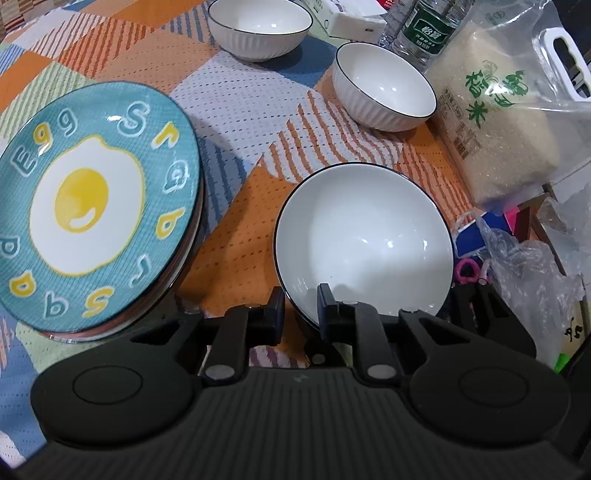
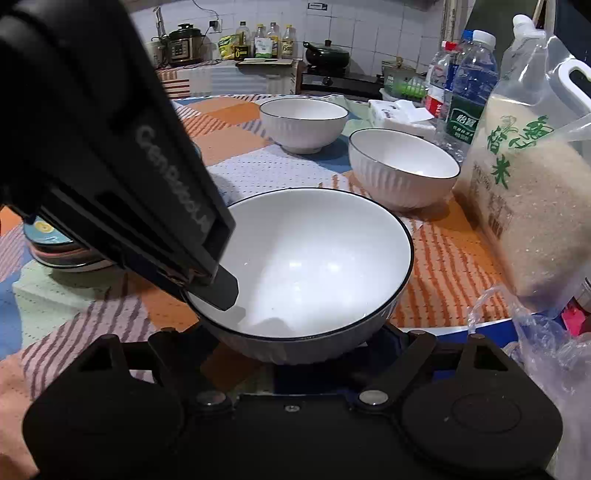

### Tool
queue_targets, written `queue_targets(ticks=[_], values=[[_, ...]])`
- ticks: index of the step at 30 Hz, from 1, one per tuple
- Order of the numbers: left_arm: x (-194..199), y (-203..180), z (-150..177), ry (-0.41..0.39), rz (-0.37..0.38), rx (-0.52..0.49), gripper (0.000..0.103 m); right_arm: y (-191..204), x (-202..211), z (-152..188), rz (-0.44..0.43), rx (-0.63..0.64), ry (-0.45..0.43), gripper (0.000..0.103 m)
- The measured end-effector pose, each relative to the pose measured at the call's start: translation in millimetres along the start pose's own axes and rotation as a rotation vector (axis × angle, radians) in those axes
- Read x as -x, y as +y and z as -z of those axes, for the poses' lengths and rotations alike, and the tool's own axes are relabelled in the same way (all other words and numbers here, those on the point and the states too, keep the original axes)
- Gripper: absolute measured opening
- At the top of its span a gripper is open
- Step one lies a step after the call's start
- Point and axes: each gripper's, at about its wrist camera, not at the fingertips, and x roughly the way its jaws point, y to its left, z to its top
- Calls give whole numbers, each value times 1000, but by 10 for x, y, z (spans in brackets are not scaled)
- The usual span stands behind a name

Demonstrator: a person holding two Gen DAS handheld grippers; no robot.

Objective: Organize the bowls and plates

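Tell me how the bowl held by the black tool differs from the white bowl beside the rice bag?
The held bowl is pinched at its rim by the left tool and tilted; the bowl by the rice bag sits upright and untouched on the tablecloth. The held bowl is nearest, the other farther back. Both are white with dark rims.

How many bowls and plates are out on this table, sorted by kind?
White bowls: 3 — nearest bowl, held at its rim by the left gripper; middle bowl; far bowl.
Plate stack: 1; plates underneath uncountable.
Total: 4.
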Motion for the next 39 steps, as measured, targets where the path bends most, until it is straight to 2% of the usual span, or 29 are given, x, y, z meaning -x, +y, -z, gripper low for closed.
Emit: queue_targets(ticks=[8,14,20,24,30,34,39], values=[[315,46,162,21,-38,-44,16,188,309,64,-54,-5,-14,85],[537,183,333,38,-32,-34,17,351,496,130,-96,40,-35,85],[613,292,505,68,-47,-13,17,506,605,219,-135,111,-38,85],[609,324,576,69,-82,-9,16,614,616,247,-135,147,-47,85],[506,429,619,103,-92,14,17,648,515,286,-171,167,-19,85],[381,466,646,140,-106,21,18,653,398,315,-201,155,46,85],[375,471,639,158,-83,25,21,675,365,265,-159,184,92,90]])
